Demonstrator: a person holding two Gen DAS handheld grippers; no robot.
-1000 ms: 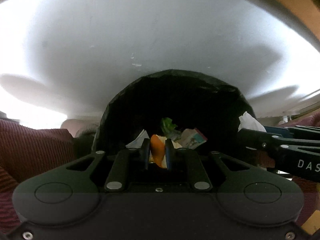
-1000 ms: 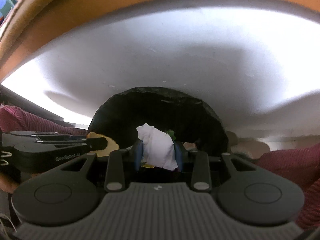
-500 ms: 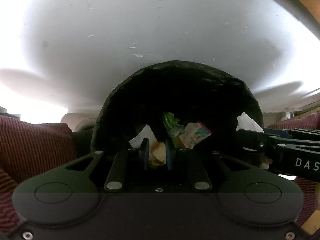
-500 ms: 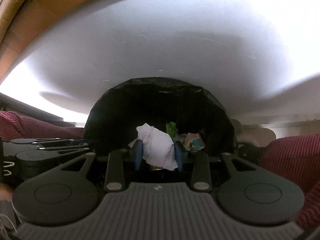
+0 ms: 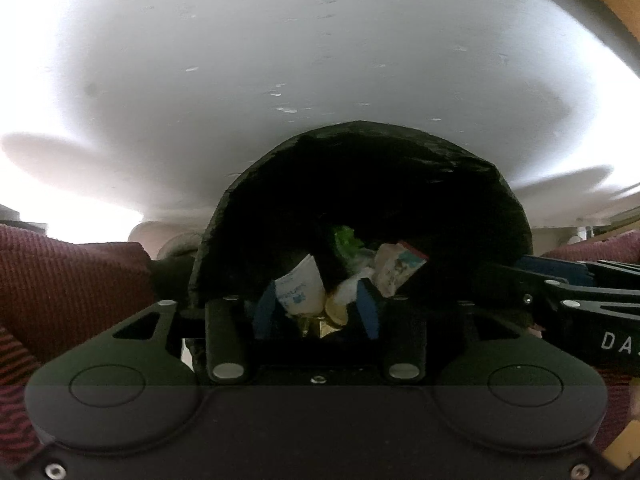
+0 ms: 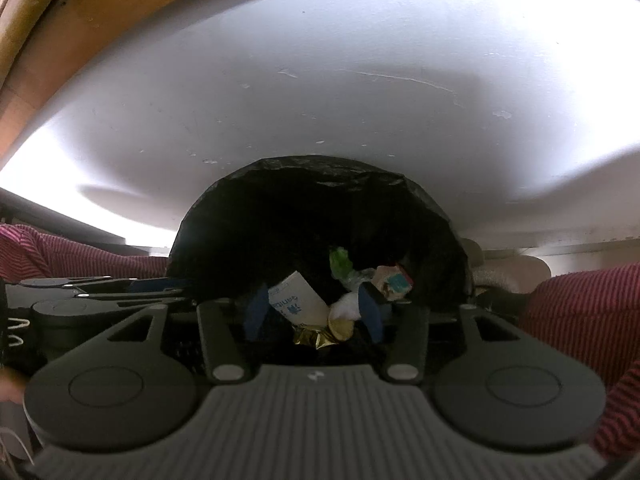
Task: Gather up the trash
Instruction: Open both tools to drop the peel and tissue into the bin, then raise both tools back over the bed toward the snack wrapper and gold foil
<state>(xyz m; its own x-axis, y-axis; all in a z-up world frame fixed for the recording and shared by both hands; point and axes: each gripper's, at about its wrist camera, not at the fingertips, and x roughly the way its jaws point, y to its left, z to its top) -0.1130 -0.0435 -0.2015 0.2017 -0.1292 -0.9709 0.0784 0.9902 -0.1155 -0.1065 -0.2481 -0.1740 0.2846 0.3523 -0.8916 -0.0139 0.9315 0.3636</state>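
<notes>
Both loads dropped since earlier: my left fingers [image 5: 316,312] and right fingers [image 6: 312,312] are opening, empty, straight above the bin bag [image 5: 360,184] of trash [image 5: 396,268].

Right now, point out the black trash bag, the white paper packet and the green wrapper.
black trash bag [image 5: 400,148]: left wrist view, on the far rim of its opening.
white paper packet [image 5: 300,290]: left wrist view, on its printed face.
green wrapper [image 6: 340,262]: right wrist view, on its crumpled middle.

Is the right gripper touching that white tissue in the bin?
Apart. In the right wrist view the right gripper has its jaws opening, and the white tissue lies below among the trash in the black bin, clear of both pads.
</notes>
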